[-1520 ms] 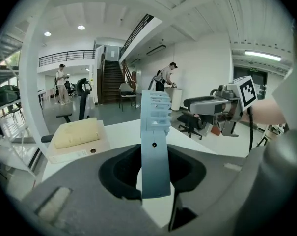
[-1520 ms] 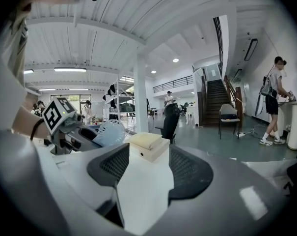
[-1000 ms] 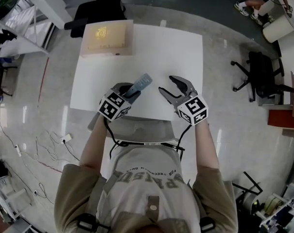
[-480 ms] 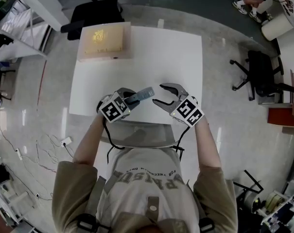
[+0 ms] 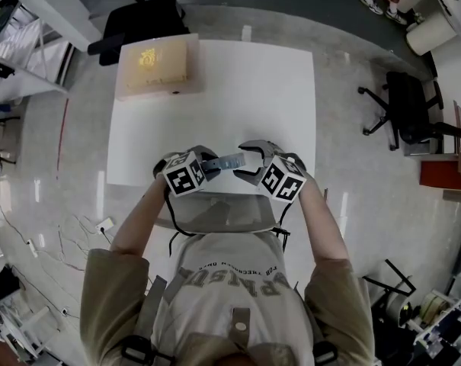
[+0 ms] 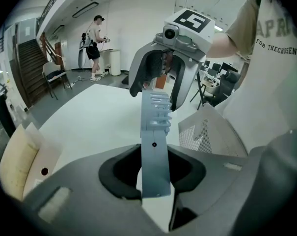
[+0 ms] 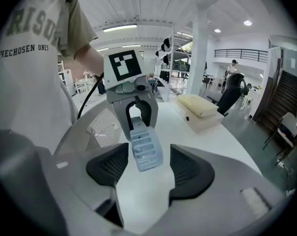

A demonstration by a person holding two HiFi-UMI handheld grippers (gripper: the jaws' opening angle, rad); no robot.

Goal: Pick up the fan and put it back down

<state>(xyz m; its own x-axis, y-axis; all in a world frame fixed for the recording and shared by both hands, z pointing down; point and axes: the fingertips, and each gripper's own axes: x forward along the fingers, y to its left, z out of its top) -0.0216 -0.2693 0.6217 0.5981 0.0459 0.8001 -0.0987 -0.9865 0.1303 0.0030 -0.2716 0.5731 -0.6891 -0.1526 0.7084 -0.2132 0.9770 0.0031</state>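
A folded grey-blue fan point(image 5: 224, 161) hangs just over the near edge of the white table point(image 5: 260, 90). My left gripper point(image 5: 207, 158) is shut on its handle end. In the left gripper view the fan point(image 6: 154, 146) runs straight out from between the pads of the left gripper point(image 6: 154, 173) towards the right gripper point(image 6: 160, 73). My right gripper point(image 5: 244, 161) faces it, open. In the right gripper view the fan's ribbed tip point(image 7: 146, 149) lies between the spread pads of the right gripper point(image 7: 147, 168) without touching either, with the left gripper point(image 7: 134, 107) behind it.
A beige box point(image 5: 154, 65) sits at the table's far left corner. A grey mesh chair back point(image 5: 215, 212) stands against the near edge, below both grippers. Black office chairs point(image 5: 401, 109) stand around on the floor.
Both grippers have come down towards the near edge and closer together. The fan has swung from pointing up and right to lying level, and its tip is now between the right gripper's jaws.
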